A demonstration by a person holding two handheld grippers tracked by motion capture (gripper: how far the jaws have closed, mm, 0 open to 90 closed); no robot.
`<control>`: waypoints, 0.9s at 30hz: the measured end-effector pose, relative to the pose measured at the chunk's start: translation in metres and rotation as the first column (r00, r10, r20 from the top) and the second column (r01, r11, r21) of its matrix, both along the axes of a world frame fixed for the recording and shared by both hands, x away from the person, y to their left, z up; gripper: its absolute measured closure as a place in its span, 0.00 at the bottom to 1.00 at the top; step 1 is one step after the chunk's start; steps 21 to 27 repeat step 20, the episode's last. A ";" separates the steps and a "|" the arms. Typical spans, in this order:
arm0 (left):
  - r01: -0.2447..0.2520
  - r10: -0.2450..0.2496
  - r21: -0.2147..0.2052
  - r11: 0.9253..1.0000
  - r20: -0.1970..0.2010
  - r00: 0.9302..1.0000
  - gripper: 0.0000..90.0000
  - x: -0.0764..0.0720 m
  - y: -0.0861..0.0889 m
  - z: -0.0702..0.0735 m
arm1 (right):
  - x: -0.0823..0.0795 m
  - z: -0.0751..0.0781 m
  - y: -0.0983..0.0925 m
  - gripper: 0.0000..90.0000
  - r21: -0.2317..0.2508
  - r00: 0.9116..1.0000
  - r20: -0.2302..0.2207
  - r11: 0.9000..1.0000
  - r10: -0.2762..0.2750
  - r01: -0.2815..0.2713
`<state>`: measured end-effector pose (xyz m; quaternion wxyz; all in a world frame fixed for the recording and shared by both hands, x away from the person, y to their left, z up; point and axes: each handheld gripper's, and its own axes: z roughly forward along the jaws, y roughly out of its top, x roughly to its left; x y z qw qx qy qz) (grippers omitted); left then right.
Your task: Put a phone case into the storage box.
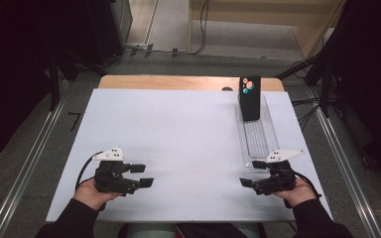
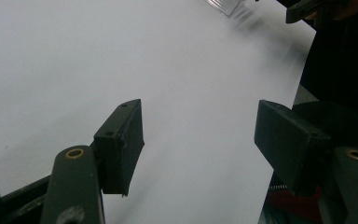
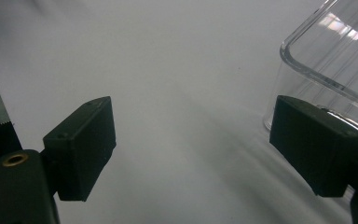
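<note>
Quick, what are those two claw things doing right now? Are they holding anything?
Left gripper: jaws open, nothing between them.
Right gripper: jaws open, nothing held, beside the clear tray.

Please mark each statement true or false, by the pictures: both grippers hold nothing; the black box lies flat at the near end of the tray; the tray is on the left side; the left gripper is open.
1. Both grippers, left gripper and right gripper, hold nothing. True.
2. The black box lies flat at the near end of the tray. False: it stands upright at the far end.
3. The tray is on the left side. False: it lies on the right, by the right gripper.
4. The left gripper is open. True.
</note>
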<state>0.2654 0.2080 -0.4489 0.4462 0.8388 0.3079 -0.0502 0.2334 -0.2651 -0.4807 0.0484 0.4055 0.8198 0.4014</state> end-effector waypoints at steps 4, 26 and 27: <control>0.001 -0.001 0.001 1.000 -0.001 1.000 0.37 0.000 0.000 0.000 | 0.000 0.000 0.000 0.14 -0.001 1.000 0.001 1.000 0.004 -0.004; 0.003 -0.003 0.002 1.000 -0.003 1.000 0.37 0.000 0.000 0.000 | 0.000 0.000 0.000 0.14 -0.016 1.000 0.001 1.000 0.008 -0.008; 0.003 -0.003 0.002 1.000 -0.003 1.000 0.37 0.000 0.000 0.000 | 0.000 0.000 0.000 0.14 -0.016 1.000 0.001 1.000 0.008 -0.008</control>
